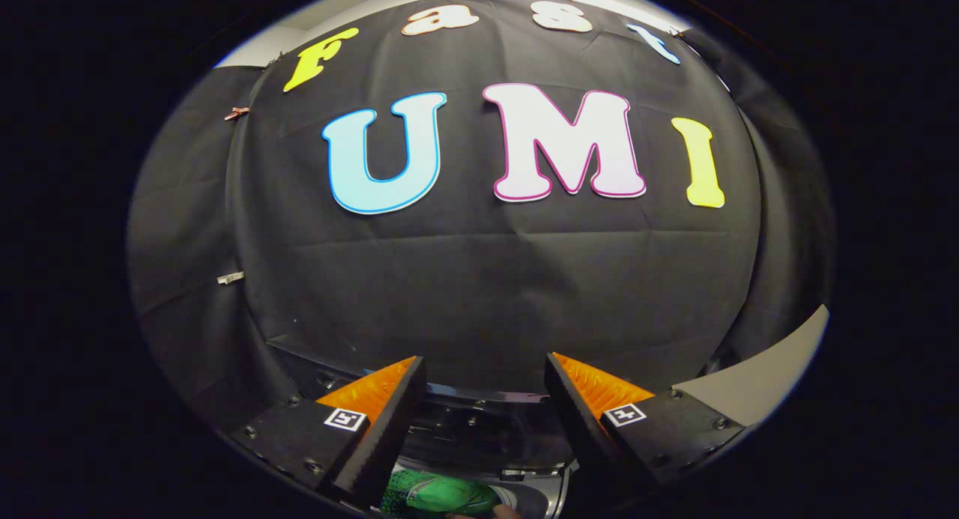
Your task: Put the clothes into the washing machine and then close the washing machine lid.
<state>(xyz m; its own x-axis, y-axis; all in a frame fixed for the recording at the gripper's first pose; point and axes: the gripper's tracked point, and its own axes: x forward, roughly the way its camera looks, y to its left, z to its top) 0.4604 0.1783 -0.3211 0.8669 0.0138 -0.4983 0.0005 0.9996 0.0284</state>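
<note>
The gripper point(485, 388) is raised and looks level at the booth's wall point(487, 279), so most of the work lies low, under its fingers. This height reads as a carry or approach pose, not a reach into anything.

Going left to right: at about 7 o'clock from the gap sits the left finger point(389, 407). Below the gap, at 6 o'clock, lies a green cloth point(442, 496), bunched and low between the finger bases. It seems to be the clothes for this task. Whether it hangs from the fingers' lower part or simply lies beneath them, I cannot tell. Just past it, at about 5 o'clock, a dark curved rim with a grey metal edge point(551, 496) looks like part of the washing machine; its lid cannot be made out. At 4 o'clock stands the right finger point(581, 407).

The fingers stand wide apart, and nothing is pressed between their tips. Since the cloth sits right by the rim, the loading step looks near its end or in hand, with the lid likely not yet closed.

A pale wall panel point(749, 388) shows at 3 o'clock.
</note>
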